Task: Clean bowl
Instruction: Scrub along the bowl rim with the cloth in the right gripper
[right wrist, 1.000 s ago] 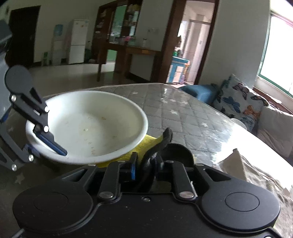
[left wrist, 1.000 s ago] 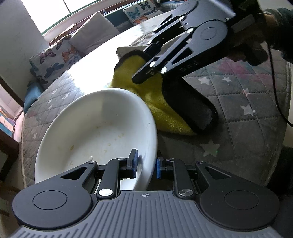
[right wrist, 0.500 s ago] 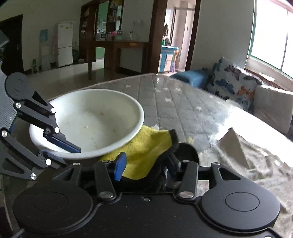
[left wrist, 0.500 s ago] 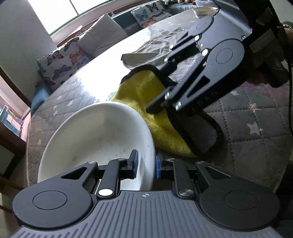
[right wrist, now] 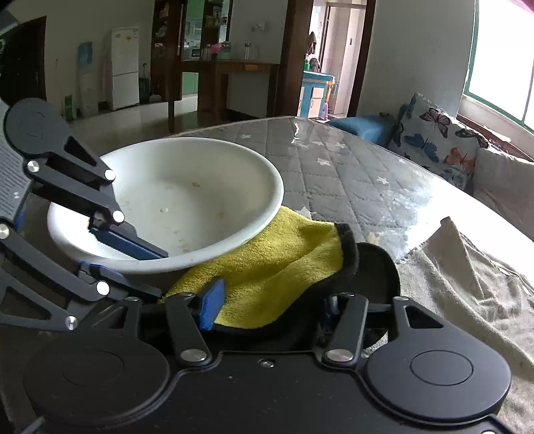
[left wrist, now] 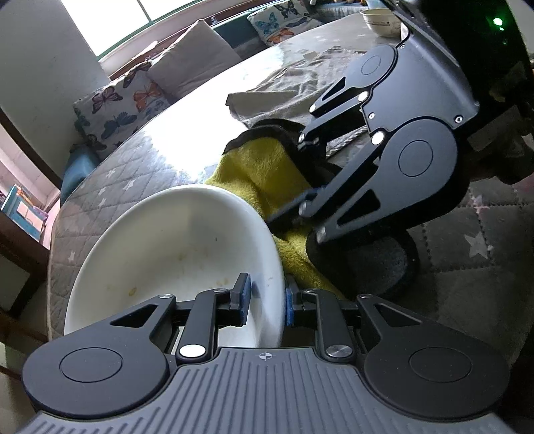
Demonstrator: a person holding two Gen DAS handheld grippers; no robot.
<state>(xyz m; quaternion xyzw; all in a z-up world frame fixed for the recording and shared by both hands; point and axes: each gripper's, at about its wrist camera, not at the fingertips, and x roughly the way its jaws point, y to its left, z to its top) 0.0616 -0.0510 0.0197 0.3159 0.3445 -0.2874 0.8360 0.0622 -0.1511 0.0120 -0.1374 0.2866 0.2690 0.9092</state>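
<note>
1. White bowl (left wrist: 173, 253) sits tilted on the quilted grey table cover (left wrist: 467, 253); inside has a few yellowish crumbs and smears.
2. Left gripper (left wrist: 265, 297) is clamped on the bowl's near rim, one blue pad inside the wall, the other outside. Jaws nearly fully closed, rim pinched between them.
3. From the right wrist view the same left gripper (right wrist: 133, 257) comes in from the left edge, upper finger lying inside the bowl (right wrist: 187, 197), lower finger under the rim.
4. Yellow cloth (right wrist: 273, 263) with black edging lies on the table just beside the bowl, partly tucked under its raised far side.
5. Right gripper (right wrist: 270, 307) is over the cloth, jaws partly open and closing. Cloth bunches up between the fingers; the left blue pad is at the yellow fabric, the right pad is hidden behind the black edging, so a firm grip cannot be told.
6. In the left wrist view the right gripper (left wrist: 300, 180) reaches down onto the cloth (left wrist: 263, 173), next to the bowl.
7. Crumpled grey-beige fabric (right wrist: 467, 277) lies on the table to the right of the cloth.
8. Small second bowl (left wrist: 380, 20) stands far off at the table's far end.
</note>
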